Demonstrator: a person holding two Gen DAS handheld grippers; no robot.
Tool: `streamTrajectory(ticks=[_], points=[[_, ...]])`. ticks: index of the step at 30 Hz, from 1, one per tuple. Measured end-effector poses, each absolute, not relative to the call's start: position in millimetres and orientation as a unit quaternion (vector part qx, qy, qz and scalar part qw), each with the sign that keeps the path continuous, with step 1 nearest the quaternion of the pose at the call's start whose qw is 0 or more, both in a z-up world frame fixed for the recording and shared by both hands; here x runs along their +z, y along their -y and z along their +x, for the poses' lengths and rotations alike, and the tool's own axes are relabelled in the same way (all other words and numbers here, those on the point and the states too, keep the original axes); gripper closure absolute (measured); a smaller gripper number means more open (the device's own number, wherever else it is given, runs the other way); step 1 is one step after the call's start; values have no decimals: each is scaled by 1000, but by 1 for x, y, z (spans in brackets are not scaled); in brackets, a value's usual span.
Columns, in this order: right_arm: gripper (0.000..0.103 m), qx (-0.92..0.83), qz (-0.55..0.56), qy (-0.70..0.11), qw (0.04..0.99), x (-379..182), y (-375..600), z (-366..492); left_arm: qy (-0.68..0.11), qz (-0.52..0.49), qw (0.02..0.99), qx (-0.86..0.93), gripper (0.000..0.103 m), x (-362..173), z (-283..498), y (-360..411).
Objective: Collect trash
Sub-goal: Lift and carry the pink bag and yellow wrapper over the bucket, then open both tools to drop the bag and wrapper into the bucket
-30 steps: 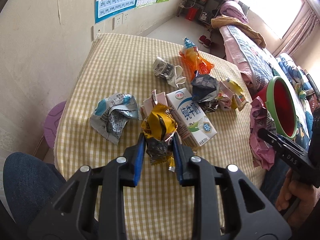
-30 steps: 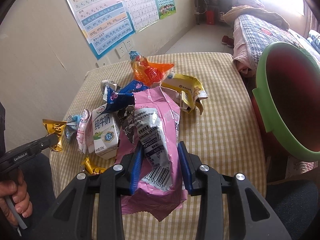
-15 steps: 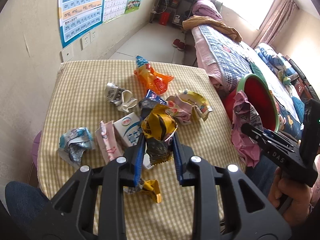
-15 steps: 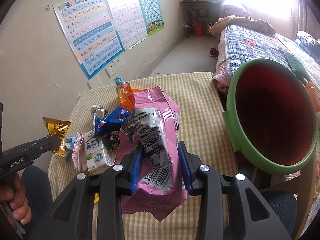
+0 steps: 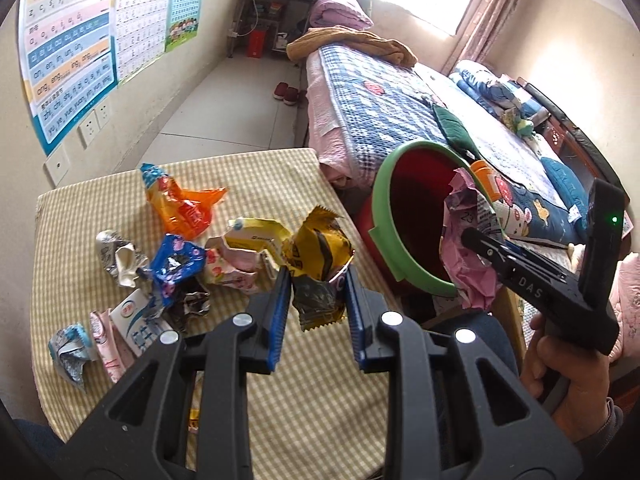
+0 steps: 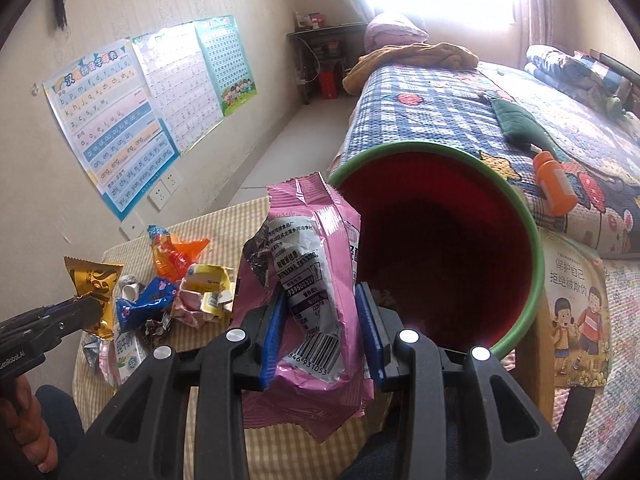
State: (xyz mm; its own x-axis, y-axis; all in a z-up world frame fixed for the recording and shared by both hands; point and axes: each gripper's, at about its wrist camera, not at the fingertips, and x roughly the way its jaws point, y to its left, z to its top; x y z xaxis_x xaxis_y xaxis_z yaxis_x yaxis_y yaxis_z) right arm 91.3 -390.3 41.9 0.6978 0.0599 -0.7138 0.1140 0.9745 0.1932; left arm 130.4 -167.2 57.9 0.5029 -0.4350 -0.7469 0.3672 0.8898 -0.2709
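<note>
2 items in hand — your left gripper [image 5: 316,280] clamps the yellow wrapper [image 5: 318,256]; your right gripper [image 6: 326,320] clamps the pink bag [image 6: 312,264], bin [image 6: 536,280] at 2 o'clock for dropping.

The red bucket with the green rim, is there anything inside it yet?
The red bucket looks mostly empty: dark red walls, with a few small specks low down. The pink wrapper held in the right gripper covers its near-left part, so that bit stays unseen.
</note>
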Motion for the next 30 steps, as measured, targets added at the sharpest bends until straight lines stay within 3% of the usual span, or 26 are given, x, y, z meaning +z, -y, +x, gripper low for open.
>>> streamTrajectory(ticks=[14,30], points=[[69,-71,125,-385,912,43,468,79,-435,-20,847,-305,77,67,148,265],[67,-82,138,-379,911,37,501,101,-444,-12,832,-332,76,61,176,316]])
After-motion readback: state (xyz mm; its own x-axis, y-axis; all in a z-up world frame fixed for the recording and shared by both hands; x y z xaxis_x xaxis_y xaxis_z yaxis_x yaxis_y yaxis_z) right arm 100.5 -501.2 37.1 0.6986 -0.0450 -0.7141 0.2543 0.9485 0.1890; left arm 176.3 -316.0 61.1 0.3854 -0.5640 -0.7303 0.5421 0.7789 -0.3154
